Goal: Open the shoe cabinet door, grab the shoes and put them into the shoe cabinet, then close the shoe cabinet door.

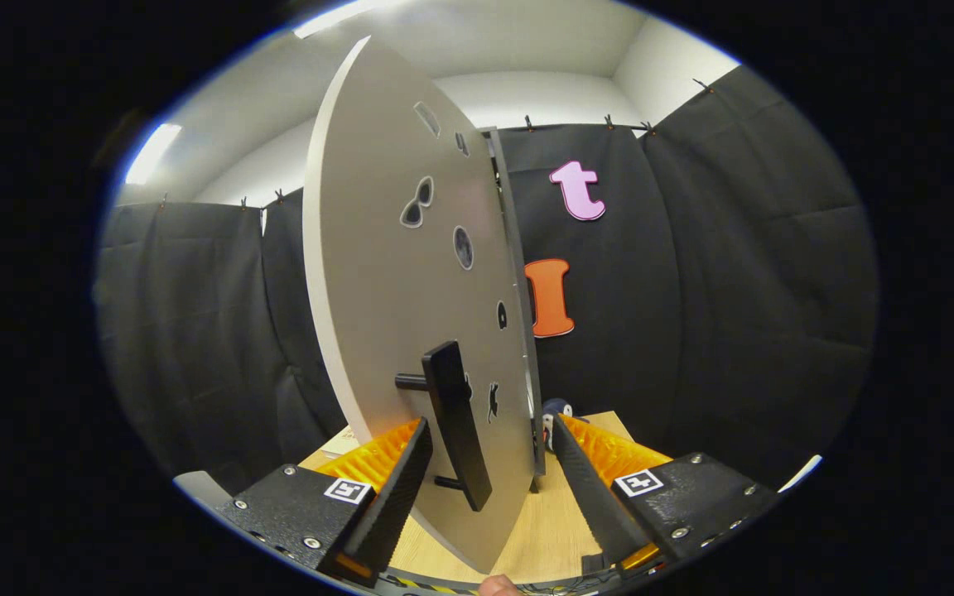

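My gripper (489, 480) is spread wide, its 2 fingers (398, 488) standing either side of the black bar handle (456, 430) on the shoe cabinet door (411, 314), and neither finger presses on it that I can see. The pale door stands swung out edge-on toward me, so I judge I am at the door step of the task, though I cannot tell whether I am opening or closing it. If I want to move the door, the next move calls for closing the fingers on the handle and following the hinge arc. Just beyond the door's lower edge, something dark and rounded (557, 408) sits on the wooden surface (551, 530), possibly a shoe. The door itself blocks my sight into the cabinet, so the shoes' whereabouts stay unclear.
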Demonstrator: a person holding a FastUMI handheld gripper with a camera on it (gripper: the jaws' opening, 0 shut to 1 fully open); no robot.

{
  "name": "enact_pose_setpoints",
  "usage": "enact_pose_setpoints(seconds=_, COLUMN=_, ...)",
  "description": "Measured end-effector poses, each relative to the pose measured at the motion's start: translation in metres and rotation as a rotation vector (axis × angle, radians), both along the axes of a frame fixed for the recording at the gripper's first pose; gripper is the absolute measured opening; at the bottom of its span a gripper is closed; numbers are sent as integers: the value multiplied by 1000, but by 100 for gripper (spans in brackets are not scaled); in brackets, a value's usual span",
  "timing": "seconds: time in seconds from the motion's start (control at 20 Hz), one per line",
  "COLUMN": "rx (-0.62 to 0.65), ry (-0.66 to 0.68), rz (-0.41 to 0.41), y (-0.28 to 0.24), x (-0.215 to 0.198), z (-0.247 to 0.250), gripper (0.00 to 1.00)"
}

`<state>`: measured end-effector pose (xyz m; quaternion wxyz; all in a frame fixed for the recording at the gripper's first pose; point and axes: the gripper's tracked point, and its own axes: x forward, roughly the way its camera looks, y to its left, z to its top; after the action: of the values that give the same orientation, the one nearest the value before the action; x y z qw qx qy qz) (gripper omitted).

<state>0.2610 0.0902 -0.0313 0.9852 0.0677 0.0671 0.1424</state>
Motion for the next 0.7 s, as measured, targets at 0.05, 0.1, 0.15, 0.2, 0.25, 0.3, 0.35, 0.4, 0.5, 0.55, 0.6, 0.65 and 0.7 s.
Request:
enact_pose_setpoints(seconds=0.05, rx=-2, ry=1, rz=-5, y=9, x=1, z=0, gripper=92)
enact_pose_setpoints(seconds=0.1, rx=-1, ry=8, rz=-7, y=19, x=1, z=0, gripper=92)
enact_pose_setpoints(seconds=0.15, rx=-3, ry=9, rz=-7, y=30, x=2, z=0, gripper=91)
enact_pose_setpoints(seconds=0.2, rx=-7, ry=7, rz=-10, y=42, x=3, z=1, gripper=92)
enact_pose_setpoints(seconds=0.25, rx=-7, ry=10, rz=-18, y=52, x=5, z=2, gripper=92)
enact_pose_setpoints(seconds=0.3, rx=-6, ry=11, rz=-25, y=62, x=7, z=1, gripper=91)
enact_pose_setpoints(seconds=0.35, rx=-9, ry=6, rz=-31, y=74, x=10, z=1, gripper=92)
enact_pose_setpoints(seconds=0.4, rx=-13, ry=7, rz=-33, y=85, x=13, z=1, gripper=92)
enact_pose_setpoints(seconds=0.5, rx=-15, ry=4, rz=-42, y=106, x=22, z=2, gripper=92)
enact_pose_setpoints(seconds=0.55, rx=-8, ry=1, rz=-51, y=114, x=29, z=2, gripper=93)
enact_pose_setpoints(seconds=0.6, rx=8, ry=-2, rz=-54, y=124, x=37, z=3, gripper=93)
enact_pose_setpoints(seconds=0.65, rx=30, ry=6, rz=-49, y=138, x=43, z=1, gripper=94)
enact_pose_setpoints(seconds=0.7, rx=41, ry=3, rz=-47, y=142, x=48, z=0, gripper=95)
